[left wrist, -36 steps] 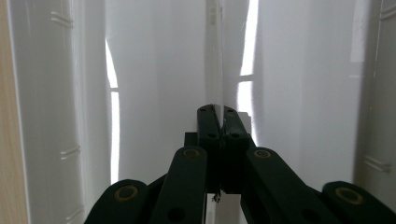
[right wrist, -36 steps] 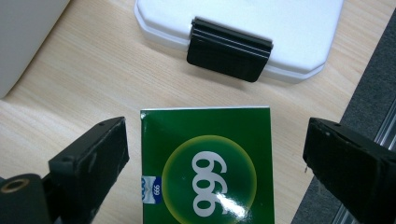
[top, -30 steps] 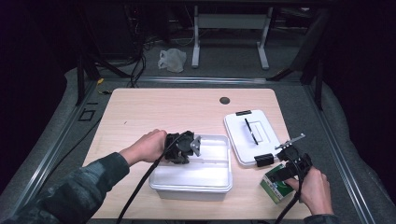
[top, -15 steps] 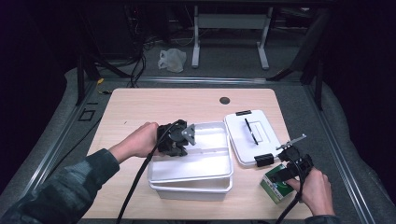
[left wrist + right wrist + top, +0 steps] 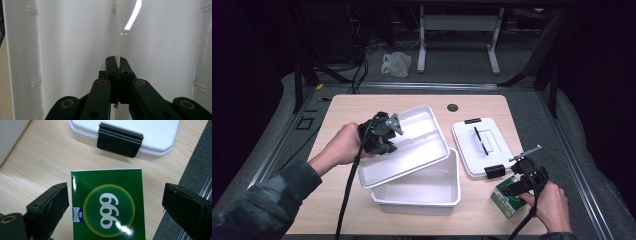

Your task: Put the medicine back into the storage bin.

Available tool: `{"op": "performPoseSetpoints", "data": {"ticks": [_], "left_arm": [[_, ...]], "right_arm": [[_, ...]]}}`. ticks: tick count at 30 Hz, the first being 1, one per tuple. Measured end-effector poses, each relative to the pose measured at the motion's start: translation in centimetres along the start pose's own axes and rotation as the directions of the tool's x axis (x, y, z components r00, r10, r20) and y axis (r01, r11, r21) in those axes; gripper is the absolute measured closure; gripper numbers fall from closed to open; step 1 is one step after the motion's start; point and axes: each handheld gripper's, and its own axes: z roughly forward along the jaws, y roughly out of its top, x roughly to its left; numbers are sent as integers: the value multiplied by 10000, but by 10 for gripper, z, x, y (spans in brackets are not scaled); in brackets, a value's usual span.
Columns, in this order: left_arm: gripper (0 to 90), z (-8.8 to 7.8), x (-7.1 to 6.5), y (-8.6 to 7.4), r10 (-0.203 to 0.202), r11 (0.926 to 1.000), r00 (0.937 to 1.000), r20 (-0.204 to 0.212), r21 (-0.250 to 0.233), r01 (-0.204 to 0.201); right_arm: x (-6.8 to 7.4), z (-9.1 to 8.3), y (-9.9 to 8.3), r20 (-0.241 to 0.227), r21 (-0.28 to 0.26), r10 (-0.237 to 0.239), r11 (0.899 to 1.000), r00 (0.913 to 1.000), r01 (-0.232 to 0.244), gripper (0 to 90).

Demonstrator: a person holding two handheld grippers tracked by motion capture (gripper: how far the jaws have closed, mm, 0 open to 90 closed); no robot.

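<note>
The left gripper (image 5: 384, 134) is raised at the left, jaws pressed together. The right gripper (image 5: 521, 184) sits low at the near right, jaws spread wide.

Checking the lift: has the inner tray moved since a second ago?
Yes. The inner tray has risen and tilted out of the white bin, toward the table's far edge.

The left tongs (image 5: 388, 135), clamped on the divider of a white inner tray (image 5: 412, 145), have lifted that tray up out of the white storage box (image 5: 432, 192), tilting it toward the counter's far-left corner.
</note>
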Motion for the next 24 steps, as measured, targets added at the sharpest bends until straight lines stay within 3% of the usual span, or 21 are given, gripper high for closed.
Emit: {"op": "performPoseSetpoints", "data": {"ticks": [1,2,3,6,8,11,12,13,14,15,16,17,18,19,21,22,23,24], "left_arm": [[894,-2,3,-3,-245,9997,9997,-99,-35,244],[894,-2,3,-3,-245,9997,9997,-99,-35,244],[893,-6,8,-10,-680,9977,9972,-302,-69,678],[894,-13,17,-22,-1335,9910,9893,-596,-136,1329],[894,-14,20,-26,-1511,9885,9861,-684,-124,1506],[894,-18,30,-39,-2253,9743,9696,-950,-178,2247],[894,-18,36,-47,-2572,9663,9603,-1084,-153,2571],[894,-18,36,-47,-2572,9663,9603,-1084,-153,2571],[893,-18,42,-55,-2944,9554,9475,-1250,-125,2952],[894,-18,42,-55,-2944,9554,9475,-1250,-125,2952],[894,-18,46,-59,-3098,9503,9420,-1292,-101,3112],[894,-16,53,-68,-3469,9372,9273,-1409,-136,3485],[893,-16,53,-68,-3469,9372,9273,-1409,-136,3485],[893,-15,57,-73,-3668,9291,9188,-1454,-77,3697],[893,-12,65,-82,-4078,9105,8981,-1646,7,4135],[893,-9,73,-92,-4474,8901,8764,-1781,72,4558],[893,-8,77,-97,-4661,8796,8649,-1861,74,4756],[893,-8,77,-97,-4661,8796,8649,-1861,74,4756]], "right_arm": [[0,0,0,-3,-3,6,10000,10000,-6,67],[0,0,0,-3,-3,6,10000,10000,-6,67],[1,1,0,-7,6,3,10000,10000,-3,68],[1,0,0,-42,17,11,10000,10000,-11,68],[1,0,0,-39,8,2,10000,10000,-2,68],[0,0,-1,-12,7,37,10000,10000,-37,68],[0,0,-1,-23,-10,27,10000,10000,-27,69],[0,0,-1,-23,-10,27,10000,10000,-27,69],[0,-1,-1,-46,-13,55,10000,10000,-56,69],[0,-1,-1,-46,-13,55,10000,10000,-56,69],[0,0,-1,-41,-9,62,10000,10000,-62,68],[0,0,-1,-40,-8,57,10000,10000,-57,68],[0,0,-1,-40,-8,57,10000,10000,-57,68],[0,-1,-1,-30,-2,59,10000,10000,-59,68],[1,-1,-1,-42,4,45,10000,10000,-45,69],[1,0,-1,-57,8,32,10000,10000,-32,69],[1,0,-1,-42,7,26,10000,10000,-26,70],[1,0,-1,-42,7,26,10000,10000,-26,70]]}}
